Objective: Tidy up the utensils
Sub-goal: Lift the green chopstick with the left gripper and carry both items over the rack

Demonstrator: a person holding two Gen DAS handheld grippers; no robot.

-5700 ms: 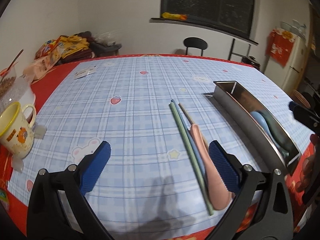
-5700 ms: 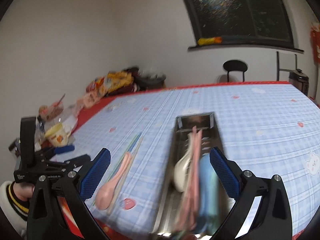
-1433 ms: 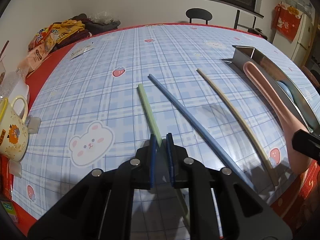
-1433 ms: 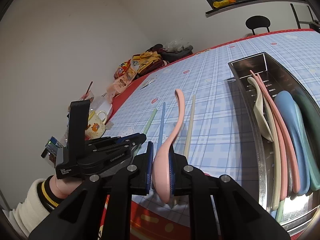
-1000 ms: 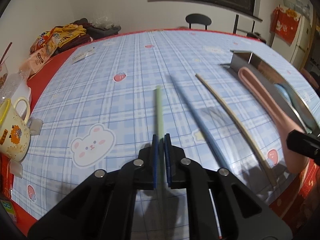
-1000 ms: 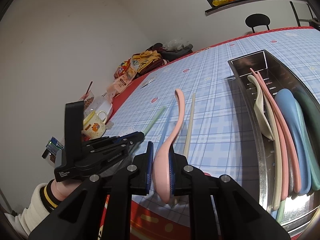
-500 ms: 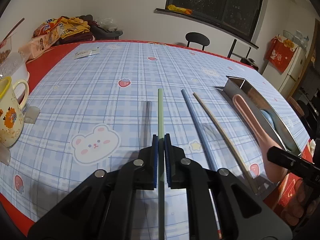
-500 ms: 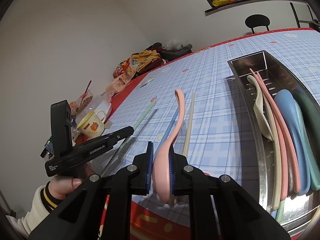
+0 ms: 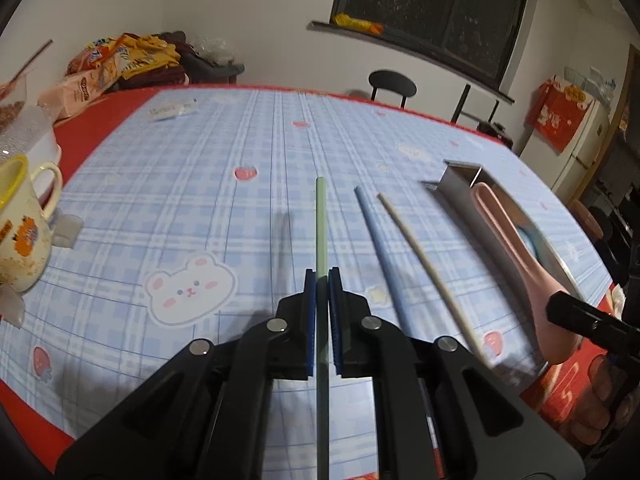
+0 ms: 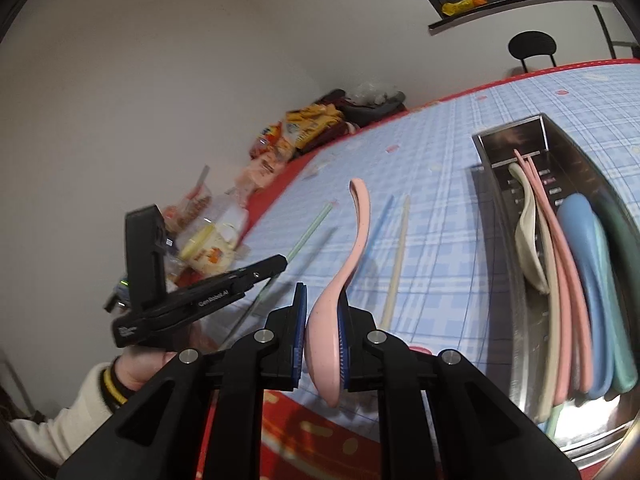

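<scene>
The left gripper (image 9: 322, 280) is closed tightly on a green chopstick (image 9: 321, 216), which points forward between the blue pads and is lifted above the table; its shadow falls on the blue checked tablecloth (image 9: 192, 184) just to the left. In the right wrist view the side of this left gripper (image 10: 280, 261) carries white letters that seem to read "GenRobot.AI"; a smaller white label near its back end is too small to read.

The right gripper (image 10: 322, 308) is clenched on the bowl of a pink spoon (image 10: 348, 248), and the handle rises forward and curves at its end. From the left wrist view the same pink spoon (image 9: 516, 248) is held in the air, next to the metal tray (image 9: 456, 180).

On the tablecloth, a blue chopstick (image 9: 378, 240) and a beige chopstick (image 9: 424, 256) lie side by side, near each other, between the green chopstick and the tray.

The metal tray (image 10: 496, 184) already holds a cream spoon (image 10: 528, 236), pink chopsticks (image 10: 560, 248), a blue spoon (image 10: 584, 248) and a dark green spoon (image 10: 624, 264), all lying along its length.

At the left edge of the table stands a yellow-rimmed mug (image 9: 20, 224) with an orange cartoon picture. Snack bags (image 9: 108, 68) with printed writing lie at the far corner, but the writing is too blurred to read. The tablecloth shows a white bear (image 9: 188, 288) and strawberries.
</scene>
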